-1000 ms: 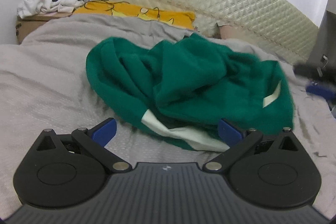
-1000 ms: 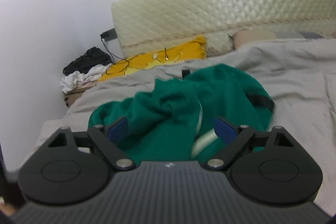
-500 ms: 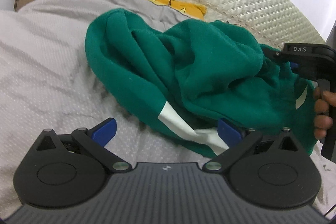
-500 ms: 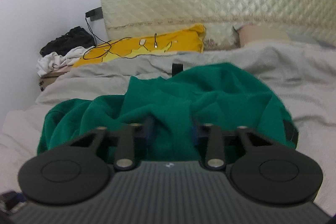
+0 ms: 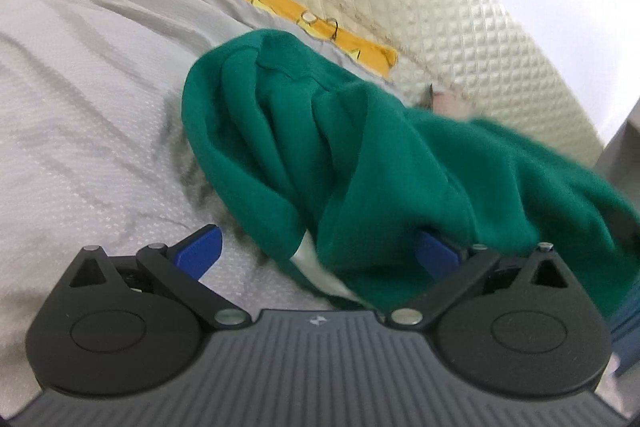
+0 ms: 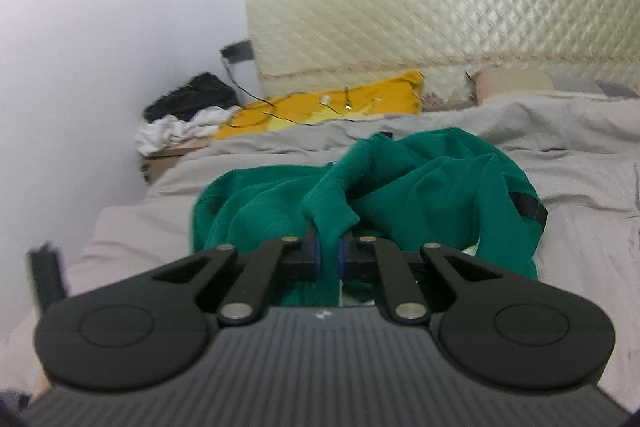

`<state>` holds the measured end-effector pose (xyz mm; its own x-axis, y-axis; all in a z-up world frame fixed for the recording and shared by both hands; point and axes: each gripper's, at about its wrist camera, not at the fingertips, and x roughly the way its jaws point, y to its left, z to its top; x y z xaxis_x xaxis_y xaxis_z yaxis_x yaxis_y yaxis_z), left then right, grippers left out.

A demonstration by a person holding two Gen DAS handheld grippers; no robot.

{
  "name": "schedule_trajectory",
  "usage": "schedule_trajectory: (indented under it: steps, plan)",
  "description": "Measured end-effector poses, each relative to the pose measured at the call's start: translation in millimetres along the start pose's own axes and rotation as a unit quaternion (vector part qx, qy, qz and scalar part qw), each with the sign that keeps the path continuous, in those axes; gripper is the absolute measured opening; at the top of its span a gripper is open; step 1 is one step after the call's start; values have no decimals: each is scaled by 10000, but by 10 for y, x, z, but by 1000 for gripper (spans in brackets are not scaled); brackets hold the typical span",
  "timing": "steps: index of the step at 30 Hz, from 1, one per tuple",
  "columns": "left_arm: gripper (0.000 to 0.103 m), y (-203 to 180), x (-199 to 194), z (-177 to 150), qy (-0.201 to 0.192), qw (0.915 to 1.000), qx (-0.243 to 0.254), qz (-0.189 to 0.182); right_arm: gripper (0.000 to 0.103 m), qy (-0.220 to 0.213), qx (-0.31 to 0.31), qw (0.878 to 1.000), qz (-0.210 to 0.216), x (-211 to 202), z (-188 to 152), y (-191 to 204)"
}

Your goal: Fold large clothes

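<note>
A bed with a pale grey cover (image 5: 80, 115) fills the room, backed by a quilted cream headboard (image 6: 460, 15) with a yellow pillow (image 6: 320, 107) at its foot. The right gripper (image 6: 328, 259) points slightly downward, its jaws having just closed to pinch a raised fold of the green garment (image 6: 420, 195), while the left gripper (image 5: 320, 255) is tilted to one side with its blue fingers (image 5: 198, 251) spread wide, cloth lying between them ungripped. The garment lies crumpled mid-bed, a white band (image 5: 316, 267) showing at its near edge.
</note>
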<state>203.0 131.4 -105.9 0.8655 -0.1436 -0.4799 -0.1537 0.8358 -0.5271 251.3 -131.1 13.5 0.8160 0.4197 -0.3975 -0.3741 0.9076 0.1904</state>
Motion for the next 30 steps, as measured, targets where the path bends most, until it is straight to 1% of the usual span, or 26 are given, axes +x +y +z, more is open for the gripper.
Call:
schedule_trajectory:
  steps: [6, 8, 10, 12, 14, 16, 19, 21, 23, 25, 26, 27, 28, 29, 30]
  plan:
    - [103, 84, -459, 100, -385, 9978, -435, -321, 10, -310, -279, 9987, 295, -784, -247, 499]
    - [103, 127, -646, 102, -496, 9961, -613, -398, 10, -398, -531, 9967, 461, -1054, -382, 699]
    - [103, 157, -823, 104, -536, 9943, -800, -453, 10, -402, -804, 9942, 585, -1252, -523, 839]
    - [103, 195, -1022, 97, -612, 9923, -966, -486, 10, -295, -990, 9925, 656, -1390, -672, 944]
    - [103, 250, -1205, 91, -682, 9899, -1120, -534, 10, -43, -972, 9925, 743, -1477, -824, 980]
    - [103, 274, -1314, 83, -632, 9896, -1189, -507, 10, 390, -834, 9923, 834, -1484, -1006, 953]
    - [103, 268, -1376, 69, -526, 9921, -1076, -361, 10, 980, -791, 9900, 633, -1393, -1267, 842]
    - [103, 249, -1338, 41, -366, 9943, -977, -225, 11, 1416, -426, 9875, 542, -1269, -1364, 691]
    - [103, 231, -1236, 27, -129, 9956, -917, -116, 13, 1620, -13, 9857, 461, -1173, -1372, 536]
    - [103, 214, -1133, -11, 74, 9966, -820, 23, 19, 1590, 291, 9860, 406, -1133, -1340, 430]
    - [103, 202, -1060, -12, 177, 9970, -742, 134, 26, 1547, 396, 9864, 402, -1114, -1303, 373]
    - [103, 205, -1005, -26, 263, 9971, -674, 248, 39, 1460, 412, 9876, 401, -1113, -1294, 370]
    - [103, 213, -945, -27, 338, 9969, -624, 334, 48, 1333, 467, 9892, 396, -1107, -1268, 346]
    - [103, 230, -887, -31, 408, 9965, -604, 401, 66, 1230, 595, 9897, 422, -1089, -1233, 289]
    - [103, 245, -839, -26, 453, 9961, -618, 441, 75, 1163, 726, 9894, 490, -1102, -1237, 236]
